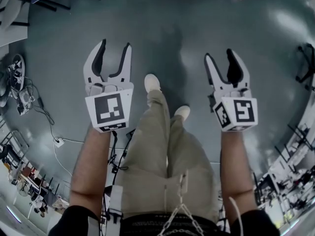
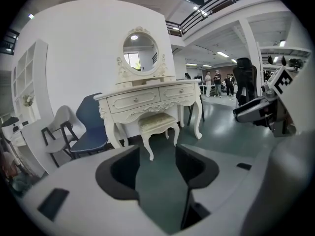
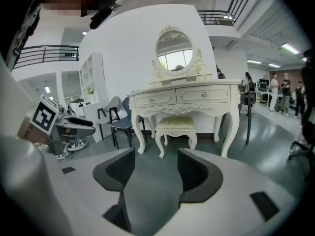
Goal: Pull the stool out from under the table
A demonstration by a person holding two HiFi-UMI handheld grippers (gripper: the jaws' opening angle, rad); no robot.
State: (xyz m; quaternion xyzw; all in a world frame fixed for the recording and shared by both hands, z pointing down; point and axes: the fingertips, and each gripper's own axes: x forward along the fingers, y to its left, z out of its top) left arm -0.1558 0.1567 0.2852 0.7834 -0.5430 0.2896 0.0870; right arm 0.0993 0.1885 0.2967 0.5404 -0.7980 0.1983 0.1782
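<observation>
Left gripper (image 2: 157, 167): we see both dark pads standing wide apart, nothing between them but bare floor (image 1: 172, 28). No contact with anything.

Right gripper (image 3: 150, 173): the same, pads wide apart, only floor in the gap, nothing gripped.

From the head view both grippers are held out in front of us at about the same height, jaws pointing forward, well apart from each other. Each marker cube (image 1: 109, 110) sits at the back of its gripper, above our bare forearms. Between the forearms we see beige trousers (image 1: 162, 151) and two pale shoes (image 1: 152, 82), one ahead of the other.

The stool (image 3: 175, 125) is cream-white with a padded seat and curved legs. It stands under the table (image 3: 187, 96), in the knee gap beneath the drawers and between the table's front legs. It is well ahead of both grippers and untouched.

The table is an ornate white dressing table against a white wall, with an oval mirror (image 3: 174, 48) upright on top.

To the table's left stands a dark blue chair (image 2: 91, 127), and just beside that a pale chair (image 2: 58, 127).

Off to the table's right, far back in the hall, several people (image 2: 216, 82) are standing.
</observation>
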